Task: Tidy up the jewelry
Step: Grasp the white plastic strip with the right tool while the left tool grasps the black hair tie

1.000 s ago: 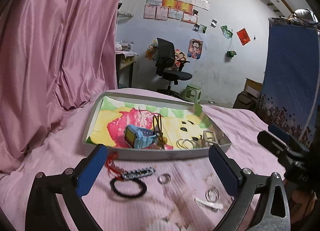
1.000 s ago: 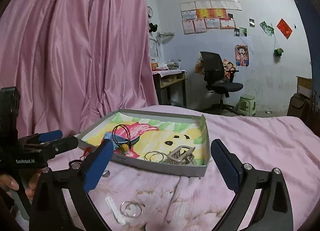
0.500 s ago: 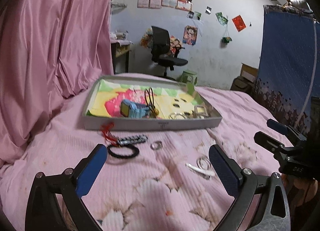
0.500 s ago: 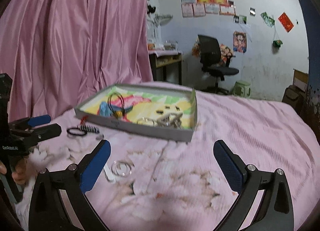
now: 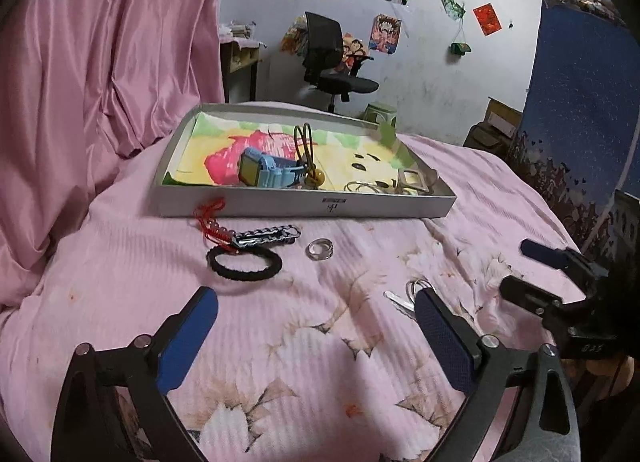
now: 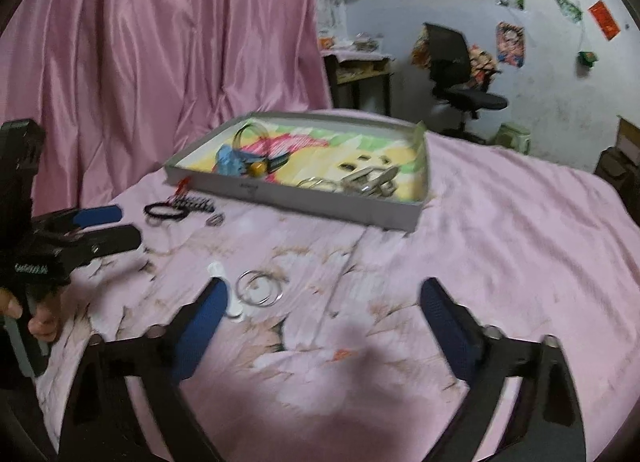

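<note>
Both grippers, left [image 5: 316, 336] and right [image 6: 322, 322], hovered fingers spread (holding nothing) short of the tray [image 5: 304, 203], probably choosing among loose rings [image 6: 259, 288].

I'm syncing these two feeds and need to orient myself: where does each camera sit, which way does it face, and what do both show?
Left wrist: sits on the left gripper, looks across the pink bedspread to the tray; its own open fingers show, and the right gripper at right.
Right wrist: sits on the right gripper, faces the tray from further right; open fingers, left gripper and a hand show at left.
Shared: tray, black hair tie, silver rings, office chair.
</note>
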### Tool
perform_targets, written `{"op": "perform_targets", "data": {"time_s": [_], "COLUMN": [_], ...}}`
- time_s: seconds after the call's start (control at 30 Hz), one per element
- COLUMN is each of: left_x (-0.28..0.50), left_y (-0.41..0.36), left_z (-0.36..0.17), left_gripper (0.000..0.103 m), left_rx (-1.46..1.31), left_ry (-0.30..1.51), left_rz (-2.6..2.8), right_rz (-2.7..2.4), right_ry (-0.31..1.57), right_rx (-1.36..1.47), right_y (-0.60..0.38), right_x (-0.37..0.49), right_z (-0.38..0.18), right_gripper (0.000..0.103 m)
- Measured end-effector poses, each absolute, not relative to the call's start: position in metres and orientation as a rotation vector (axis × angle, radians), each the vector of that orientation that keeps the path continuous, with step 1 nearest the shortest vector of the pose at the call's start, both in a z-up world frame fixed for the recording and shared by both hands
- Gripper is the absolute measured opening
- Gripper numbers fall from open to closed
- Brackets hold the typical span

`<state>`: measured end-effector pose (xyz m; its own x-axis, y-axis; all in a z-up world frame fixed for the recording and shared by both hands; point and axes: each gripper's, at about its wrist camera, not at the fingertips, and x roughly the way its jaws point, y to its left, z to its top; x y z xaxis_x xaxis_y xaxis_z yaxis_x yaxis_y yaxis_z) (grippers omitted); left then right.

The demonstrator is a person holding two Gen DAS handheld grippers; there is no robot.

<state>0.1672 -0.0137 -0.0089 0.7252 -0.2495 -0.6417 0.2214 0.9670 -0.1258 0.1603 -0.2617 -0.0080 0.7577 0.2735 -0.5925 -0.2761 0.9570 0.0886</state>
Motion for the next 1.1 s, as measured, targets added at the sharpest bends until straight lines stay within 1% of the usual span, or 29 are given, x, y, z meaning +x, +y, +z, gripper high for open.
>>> {"op": "perform_targets", "data": {"time_s": [0.03,0.07,0.13,0.17,0.2,0.37,0.43,0.57,0.63,0.7,0.83,0.9,1.1], "left_x": [0.168,0.169,0.171,0.171,0.172,0.176,0.178,0.184,0.186,0.188,0.192,0.194,0.203], "left_y": [-0.013,-0.011,-0.008,-0.006,-0.003,0.009,0.013,0.018,0.021,0.022,0.023,0.025,0.032], "left_z": [-0.009,-0.010,-0.011,-0.011,-0.012,-0.013,-0.015,-0.018,-0.019,-0.020,-0.022,-0.023,-0.027], "left_gripper": [0.094,0.092,0.089,0.088,0.087,0.086,0.085,0.080,0.078,0.074,0.070,0.065,0.059], "left_rx": [-0.036,-0.032,-0.034,-0.040,-0.049,-0.086,-0.110,-0.152,-0.171,-0.187,-0.207,-0.216,-0.288], "left_ry": [0.722,0.726,0.735,0.741,0.746,0.756,0.764,0.776,0.779,0.780,0.783,0.787,0.795], "left_rz": [-0.253,-0.247,-0.236,-0.230,-0.225,-0.189,-0.186,-0.185,-0.184,-0.185,-0.184,-0.185,-0.192], "right_rz": [0.311,0.327,0.359,0.379,0.395,0.463,0.480,0.506,0.514,0.522,0.509,0.502,0.484], "right_ry": [0.657,0.674,0.700,0.715,0.725,0.760,0.772,0.792,0.801,0.812,0.828,0.831,0.826], "right_rx": [-0.005,-0.005,0.003,0.008,0.009,-0.010,-0.021,-0.027,-0.024,-0.019,-0.009,0.007,0.028], "right_y": [-0.260,-0.257,-0.252,-0.250,-0.247,-0.228,-0.223,-0.214,-0.211,-0.207,-0.203,-0.202,-0.192], "right_x": [0.161,0.163,0.164,0.165,0.165,0.165,0.165,0.165,0.167,0.169,0.175,0.179,0.194], "right_z": [-0.010,-0.013,-0.018,-0.021,-0.023,-0.031,-0.034,-0.038,-0.040,-0.043,-0.048,-0.049,-0.052], "right_gripper": [0.077,0.075,0.065,0.063,0.058,0.048,0.042,0.035,0.029,0.026,0.019,0.016,0.014]}}
